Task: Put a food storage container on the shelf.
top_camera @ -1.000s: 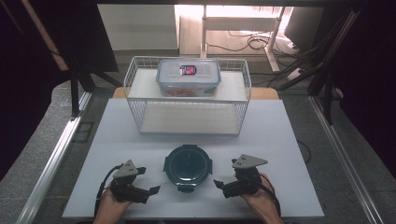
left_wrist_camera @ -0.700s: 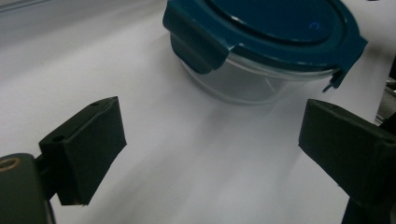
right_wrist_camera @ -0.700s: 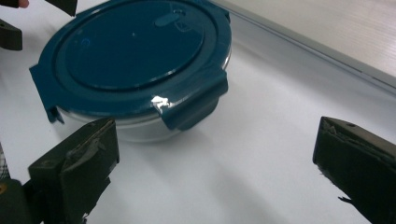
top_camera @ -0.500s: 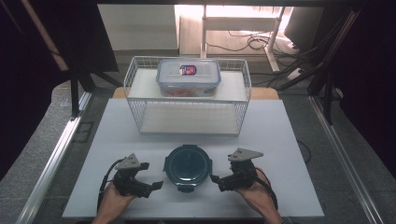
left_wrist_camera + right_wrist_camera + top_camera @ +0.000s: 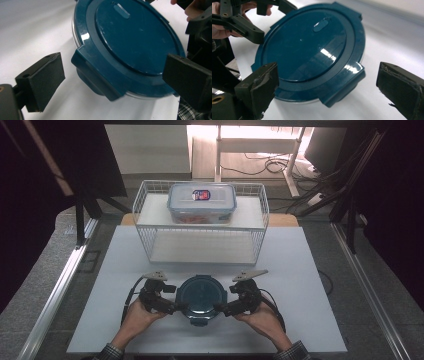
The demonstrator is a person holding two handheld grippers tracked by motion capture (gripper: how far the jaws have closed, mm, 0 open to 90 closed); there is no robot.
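A: Where's the round blue-lidded container (image 5: 201, 296)?
B: Near edge of the white worktop (image 5: 310, 270), between both claws.
A: Their state?
B: Left claw (image 5: 176, 308) and right claw (image 5: 220, 309) both gape apart, each flanking a lid tab.

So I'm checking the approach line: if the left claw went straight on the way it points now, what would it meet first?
Most likely the side latch tab of the round blue-lidded container, which sits between the left claw's open jaws. Depth is hard to judge.

No legible text (label (image 5: 201, 195) blurred)
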